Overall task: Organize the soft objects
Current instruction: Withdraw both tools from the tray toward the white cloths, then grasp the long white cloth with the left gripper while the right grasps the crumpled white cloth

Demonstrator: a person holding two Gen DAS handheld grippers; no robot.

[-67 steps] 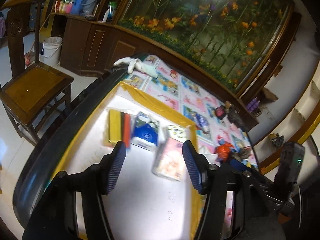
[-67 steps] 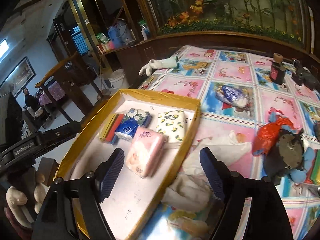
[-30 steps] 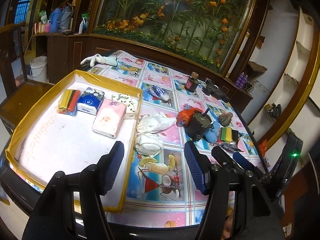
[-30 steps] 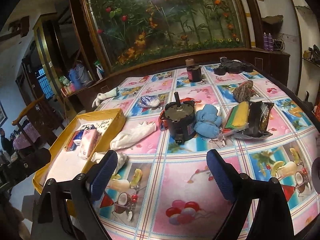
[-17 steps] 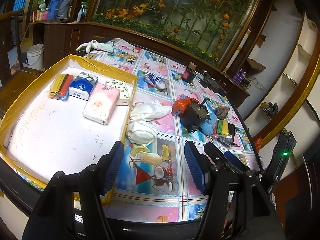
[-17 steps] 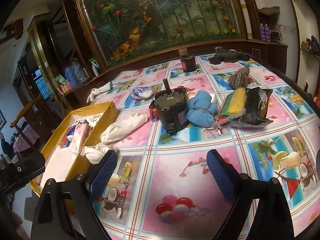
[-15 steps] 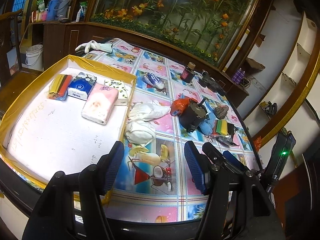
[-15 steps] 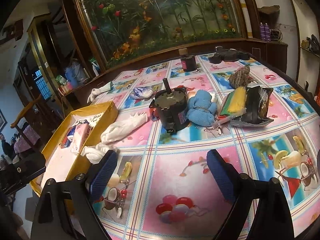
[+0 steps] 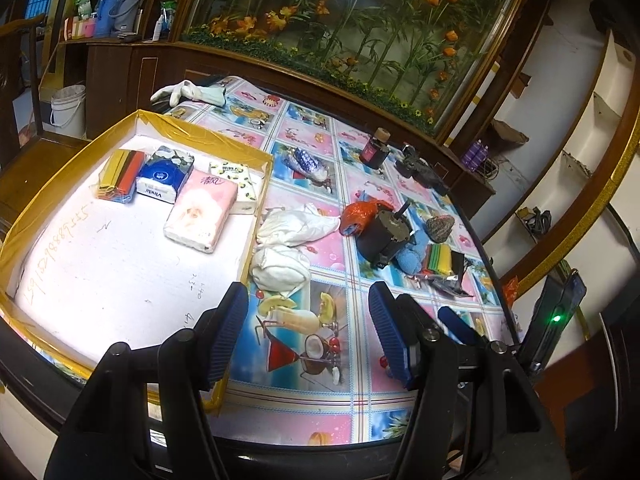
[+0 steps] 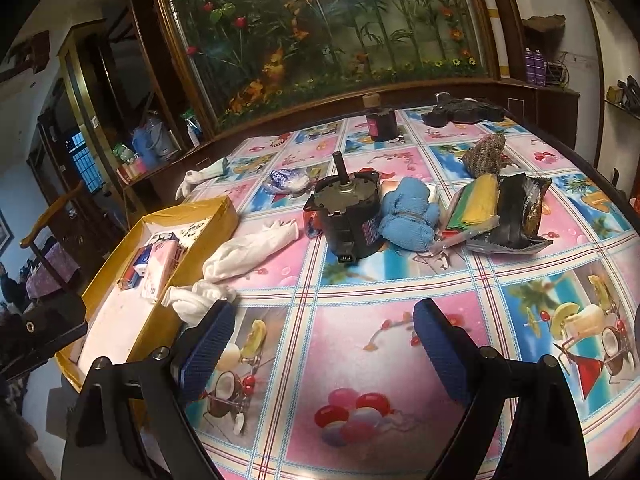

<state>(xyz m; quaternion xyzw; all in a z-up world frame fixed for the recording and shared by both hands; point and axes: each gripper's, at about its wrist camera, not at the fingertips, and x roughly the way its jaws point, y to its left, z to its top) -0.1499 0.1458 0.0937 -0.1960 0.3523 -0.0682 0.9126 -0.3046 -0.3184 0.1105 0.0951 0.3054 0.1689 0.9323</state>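
Both the left gripper (image 9: 306,324) and the right gripper (image 10: 320,344) hovered over the patterned surface (image 10: 360,320) with jaws spread and nothing between them. The pink tissue pack (image 9: 201,210) lay inside the yellow-rimmed tray (image 9: 264,184) beside other packs, while two white cloths (image 9: 280,266) sat just outside its edge. A blue cloth (image 10: 408,214) rested against the black motor (image 10: 348,212).

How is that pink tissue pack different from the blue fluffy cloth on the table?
The pink tissue pack lies inside the yellow-edged tray; the blue cloth sits out on the tablecloth, against the black motor. The pack is a flat, smooth rectangle in printed wrap; the cloth is a bunched, fuzzy lump. Both look soft, and neither gripper is touching them.
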